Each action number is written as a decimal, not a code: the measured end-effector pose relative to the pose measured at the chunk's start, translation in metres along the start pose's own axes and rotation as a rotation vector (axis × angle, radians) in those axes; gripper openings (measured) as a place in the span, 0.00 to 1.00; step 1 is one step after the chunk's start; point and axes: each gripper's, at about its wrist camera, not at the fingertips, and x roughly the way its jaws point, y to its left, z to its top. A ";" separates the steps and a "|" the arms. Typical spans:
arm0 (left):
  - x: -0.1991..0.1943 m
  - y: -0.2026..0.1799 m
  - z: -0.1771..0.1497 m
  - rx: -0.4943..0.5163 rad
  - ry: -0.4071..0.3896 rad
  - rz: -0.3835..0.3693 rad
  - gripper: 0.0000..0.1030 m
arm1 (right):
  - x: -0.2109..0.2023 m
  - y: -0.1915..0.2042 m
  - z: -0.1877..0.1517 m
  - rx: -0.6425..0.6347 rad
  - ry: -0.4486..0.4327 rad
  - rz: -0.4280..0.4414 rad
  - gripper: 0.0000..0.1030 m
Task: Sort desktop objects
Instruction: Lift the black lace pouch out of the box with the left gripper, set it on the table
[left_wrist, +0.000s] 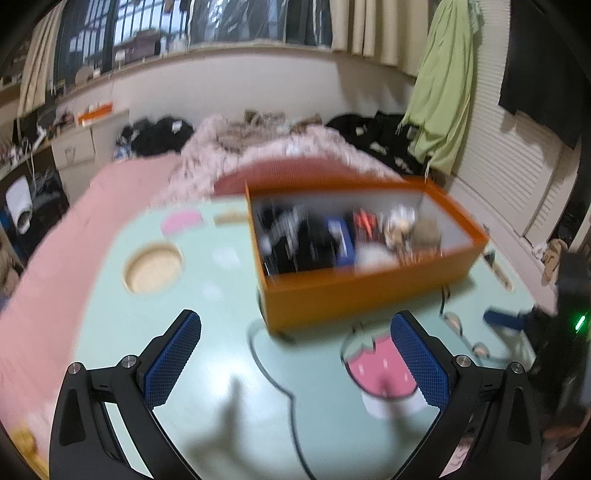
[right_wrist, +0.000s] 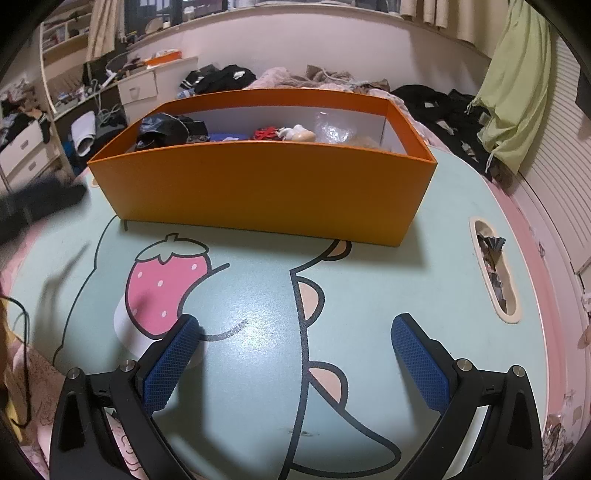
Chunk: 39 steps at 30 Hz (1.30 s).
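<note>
An orange box (right_wrist: 258, 184) stands on the mint-green table (right_wrist: 258, 332), filled with several small items: black things, a blue item, a red item (right_wrist: 266, 133), a pale figure and clear plastic. It also shows, blurred, in the left wrist view (left_wrist: 369, 291). My left gripper (left_wrist: 295, 332) is open and empty above the table, in front of the box. My right gripper (right_wrist: 295, 332) is open and empty above the table's cartoon print. The right gripper also shows at the right edge of the left wrist view (left_wrist: 517, 321).
The table has a round cup hole (left_wrist: 153, 267) at the left and an oval slot (right_wrist: 495, 273) at the right. A pink bed with clothes lies behind. A dark cable (right_wrist: 22, 350) hangs at the left edge. Drawers stand at the far left.
</note>
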 end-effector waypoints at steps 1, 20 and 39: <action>-0.001 0.003 0.008 -0.002 -0.007 -0.012 0.95 | -0.001 0.001 -0.001 0.001 -0.002 -0.002 1.00; 0.072 -0.002 0.069 0.081 0.171 -0.059 0.30 | -0.006 0.005 -0.009 0.010 -0.032 -0.005 1.00; 0.034 -0.005 -0.040 -0.051 0.174 -0.300 0.65 | -0.017 -0.028 -0.012 0.181 -0.100 -0.027 1.00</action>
